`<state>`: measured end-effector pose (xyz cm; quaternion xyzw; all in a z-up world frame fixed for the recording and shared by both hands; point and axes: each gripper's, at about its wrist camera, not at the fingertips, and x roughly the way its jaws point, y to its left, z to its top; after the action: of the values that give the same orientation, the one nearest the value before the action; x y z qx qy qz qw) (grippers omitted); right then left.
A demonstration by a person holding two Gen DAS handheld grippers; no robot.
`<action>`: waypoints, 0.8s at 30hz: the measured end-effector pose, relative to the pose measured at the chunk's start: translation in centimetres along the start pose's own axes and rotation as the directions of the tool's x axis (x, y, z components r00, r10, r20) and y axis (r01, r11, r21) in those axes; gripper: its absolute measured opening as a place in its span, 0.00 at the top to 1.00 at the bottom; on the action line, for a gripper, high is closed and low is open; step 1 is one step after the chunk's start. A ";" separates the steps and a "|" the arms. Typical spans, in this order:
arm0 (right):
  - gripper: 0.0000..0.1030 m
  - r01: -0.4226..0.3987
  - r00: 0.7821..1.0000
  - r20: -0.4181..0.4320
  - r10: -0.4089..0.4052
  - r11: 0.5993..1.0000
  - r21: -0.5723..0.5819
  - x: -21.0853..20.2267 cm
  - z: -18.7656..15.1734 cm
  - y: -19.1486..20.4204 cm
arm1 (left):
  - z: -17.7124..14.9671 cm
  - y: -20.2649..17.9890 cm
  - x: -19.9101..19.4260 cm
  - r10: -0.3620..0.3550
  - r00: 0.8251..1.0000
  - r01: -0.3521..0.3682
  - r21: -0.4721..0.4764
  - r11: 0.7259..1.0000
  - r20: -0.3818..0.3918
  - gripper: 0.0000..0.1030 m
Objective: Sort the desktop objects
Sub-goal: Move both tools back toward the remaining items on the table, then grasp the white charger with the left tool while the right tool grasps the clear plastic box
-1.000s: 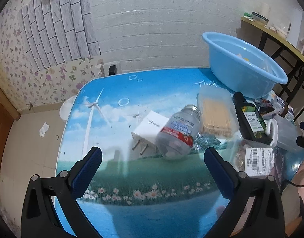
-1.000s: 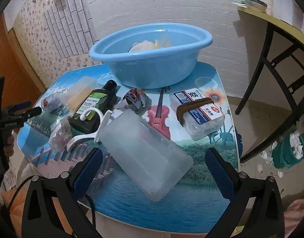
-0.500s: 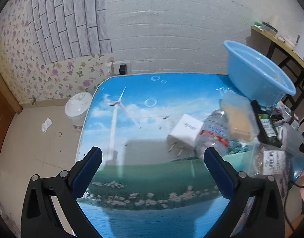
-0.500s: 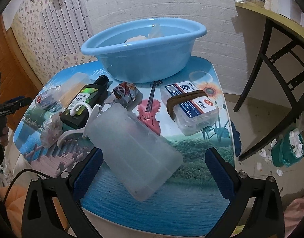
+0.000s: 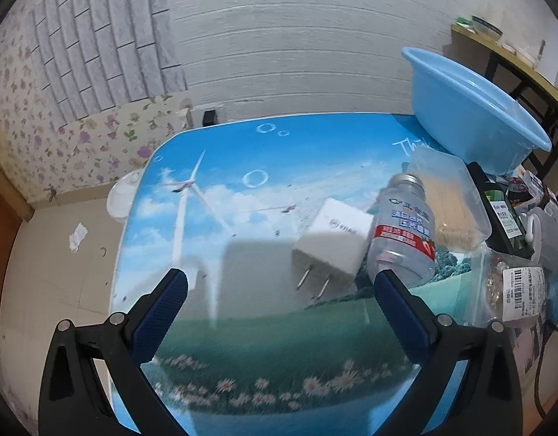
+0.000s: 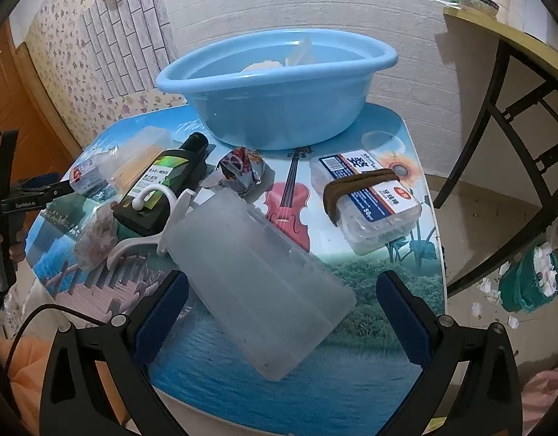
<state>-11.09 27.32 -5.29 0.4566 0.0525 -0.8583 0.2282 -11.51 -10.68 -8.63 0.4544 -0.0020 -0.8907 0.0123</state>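
My left tongs point(image 5: 279, 290) hang spread wide and empty over the printed table point(image 5: 264, 327); just past their tips lies a white plug adapter point(image 5: 331, 245), prongs toward me, touching a clear bottle with a red label point(image 5: 404, 230) on its side. Behind that, a clear lidded box point(image 5: 449, 200), then the blue basin point(image 5: 468, 116) at the far right edge. My right tongs point(image 6: 282, 290) are likewise spread, nothing pinched, with a frosted plastic jug point(image 6: 257, 283) lying between and ahead of them. Beyond it: a dark green bottle point(image 6: 166, 185), a crumpled foil packet point(image 6: 240, 170), a banded box of swabs point(image 6: 369, 196), then the basin point(image 6: 279, 91).
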 end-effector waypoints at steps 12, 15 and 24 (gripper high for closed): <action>0.10 -0.033 0.999 -0.037 0.033 0.999 -0.015 0.5 -0.1 0.6 | 0.9 -2.0 1.6 -0.070 0.997 0.072 0.086 0.994 -0.021 0.57; 0.12 -0.032 0.999 -0.039 0.031 0.999 -0.014 0.4 -0.1 0.7 | 0.8 -2.2 1.6 -0.066 0.998 0.067 0.086 0.994 -0.020 0.57; 0.23 -0.014 0.999 -0.034 0.014 1.000 0.007 -0.2 -0.6 1.3 | -0.8 -2.7 0.2 -0.038 0.999 0.039 0.031 0.999 -0.032 0.59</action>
<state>-9.97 26.43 -5.28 0.4724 0.0505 -0.8489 0.2317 -11.02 -8.01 -9.31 0.4683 -0.0069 -0.8834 -0.0119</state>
